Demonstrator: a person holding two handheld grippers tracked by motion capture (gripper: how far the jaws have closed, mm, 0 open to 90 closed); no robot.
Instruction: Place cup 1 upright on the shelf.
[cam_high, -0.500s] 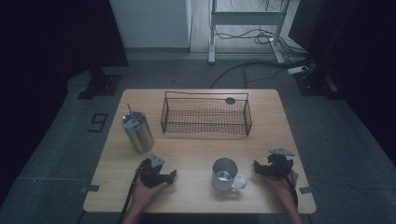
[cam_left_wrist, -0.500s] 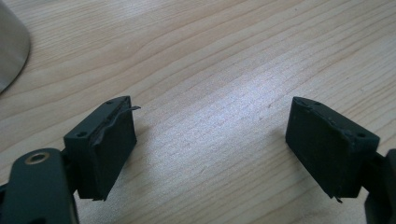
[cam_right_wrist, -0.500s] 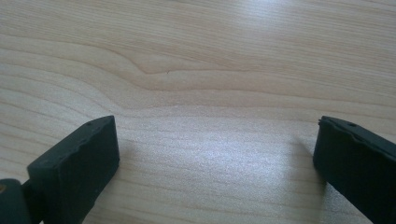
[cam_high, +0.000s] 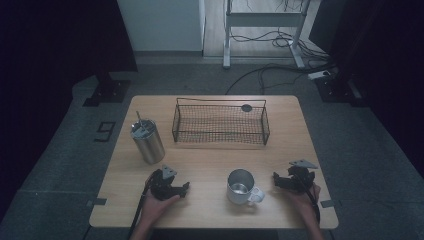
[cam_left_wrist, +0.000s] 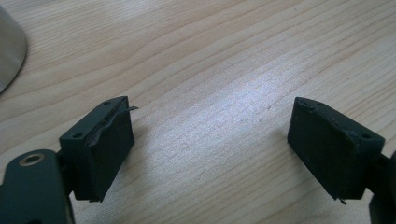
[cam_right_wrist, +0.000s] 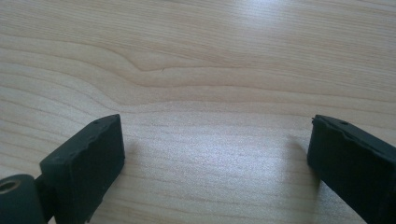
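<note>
No readable brand or label on the steel tumbler (cam_high: 148, 142), the metal mug (cam_high: 241, 187) or either gripper. On the floor at 9 o'clock of the table, a dark mat cut as a "9" (cam_high: 105, 131), the sole legible mark.

Pale wooden table (cam_high: 210, 155) with plain grain, on grey carpet; dark curtains at both sides, a white panel and a metal stand's legs at 12 o'clock, cables and a power strip at 1 to 2 o'clock.

At the table's 12 o'clock, a black wire basket (cam_high: 220, 122), with a small dark disc (cam_high: 246, 107) at its far rim. Tumbler with lid and straw at 10 o'clock, upright. Mug near 6 o'clock, upright, handle toward 4 o'clock.

Left gripper (cam_high: 170, 186) at 7 o'clock, held in the left hand (cam_high: 157, 206); jaws spread wide over bare wood. Right gripper (cam_high: 292, 180) at 4 o'clock, just beside the mug but apart from it; jaws likewise wide, nothing between them.
</note>
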